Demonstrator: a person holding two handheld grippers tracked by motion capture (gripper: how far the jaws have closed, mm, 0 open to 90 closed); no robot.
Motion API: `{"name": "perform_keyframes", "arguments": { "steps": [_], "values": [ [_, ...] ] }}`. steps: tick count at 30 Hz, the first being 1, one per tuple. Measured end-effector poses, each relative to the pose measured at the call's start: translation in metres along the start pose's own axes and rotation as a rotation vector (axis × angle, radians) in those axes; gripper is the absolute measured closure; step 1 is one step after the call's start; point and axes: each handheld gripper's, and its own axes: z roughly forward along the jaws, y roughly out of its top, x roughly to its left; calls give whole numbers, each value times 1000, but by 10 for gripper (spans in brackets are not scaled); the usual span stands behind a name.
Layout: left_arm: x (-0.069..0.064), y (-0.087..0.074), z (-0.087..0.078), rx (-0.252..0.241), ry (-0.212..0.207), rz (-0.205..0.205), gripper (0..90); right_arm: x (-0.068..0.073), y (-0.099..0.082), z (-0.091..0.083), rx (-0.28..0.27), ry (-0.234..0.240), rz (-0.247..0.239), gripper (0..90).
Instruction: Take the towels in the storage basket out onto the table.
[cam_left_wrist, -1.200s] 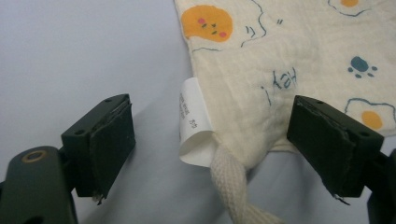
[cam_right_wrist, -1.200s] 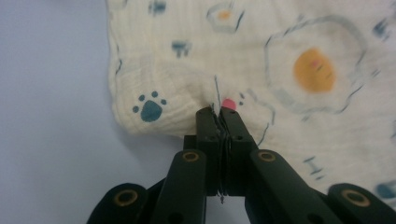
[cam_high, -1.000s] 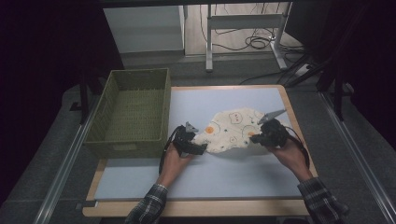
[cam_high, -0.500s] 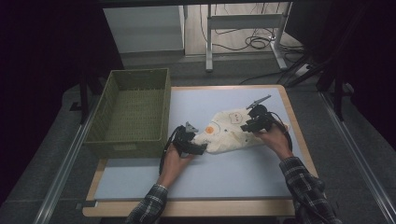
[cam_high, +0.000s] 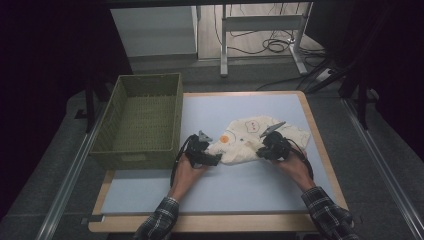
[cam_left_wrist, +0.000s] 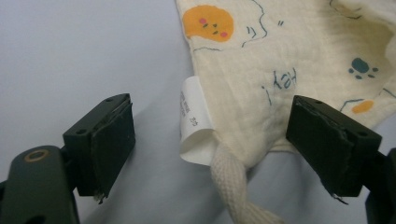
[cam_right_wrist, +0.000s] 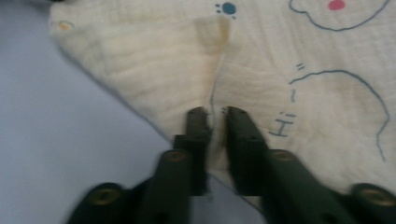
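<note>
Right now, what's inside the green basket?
The green basket looks empty: bare woven floor shows. Its near wall hides the front strip of the bottom, so that part cannot be checked.

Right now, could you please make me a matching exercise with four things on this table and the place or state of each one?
Things:
1. left claw
2. right claw
3. basket
4. white label

Places or states:
A. green, at the table's left edge
B. open, jaws on either side of the cloth's corner
C. curled, at the edge of the cream cloth
D. shut on a fold of the cloth

Pairs: 1-B, 2-D, 3-A, 4-C
</note>
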Motion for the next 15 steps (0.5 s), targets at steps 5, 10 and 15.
{"name": "perform_keyframes", "arguments": {
  "steps": [5, 10, 15],
  "values": [
    [-7, 5, -9, 27, -19, 3, 255, 11, -8, -26, -53, -15, -22, 879],
    [-12, 10, -20, 0, -6, 12, 389, 23, -34, -63, -66, -17, -15, 882],
    [-10, 8, -24, -5, 0, 0, 448, 34, -71, -88, -63, 3, 13, 883]
  ]
}}
